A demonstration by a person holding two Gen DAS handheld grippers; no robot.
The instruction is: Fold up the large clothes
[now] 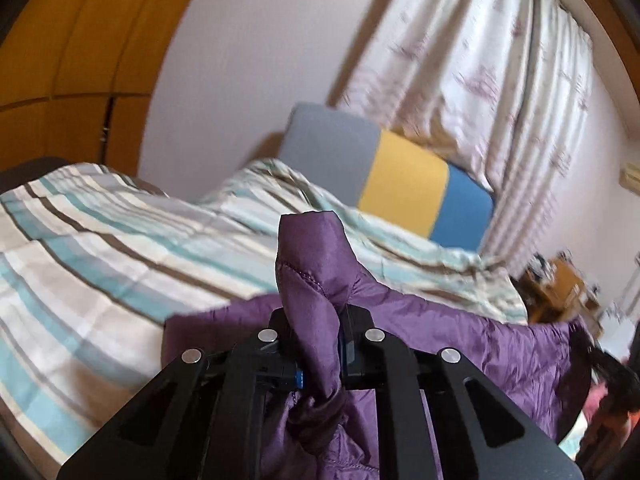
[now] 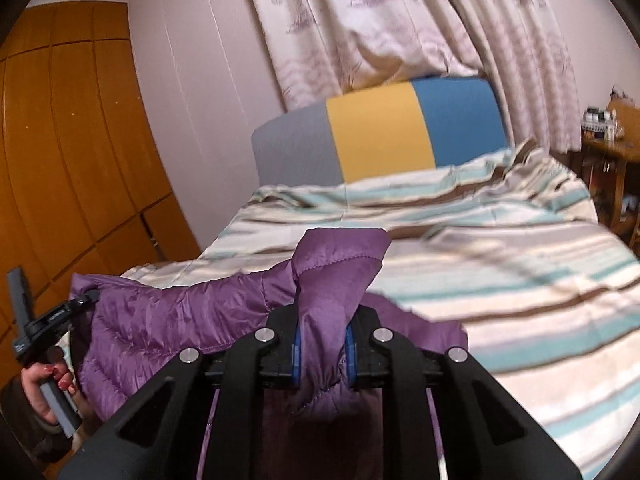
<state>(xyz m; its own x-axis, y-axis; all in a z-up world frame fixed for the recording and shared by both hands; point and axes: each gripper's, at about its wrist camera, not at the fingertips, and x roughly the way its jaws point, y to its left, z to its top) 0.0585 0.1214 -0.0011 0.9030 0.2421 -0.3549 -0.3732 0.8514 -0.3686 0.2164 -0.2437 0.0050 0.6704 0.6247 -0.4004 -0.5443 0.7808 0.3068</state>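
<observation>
Your left gripper and right gripper are both clamped on bunched purple jacket fabric, tilted slightly downward (jacket stretched between them) over the striped bedspread.

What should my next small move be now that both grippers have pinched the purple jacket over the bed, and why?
Probably lift both a bit higher and spread them apart. The left gripper and right gripper are each shut on a bunched corner of the purple jacket, and the cloth between them sags in wrinkles above the striped bedspread. Pulling it taut should flatten it for folding.
</observation>
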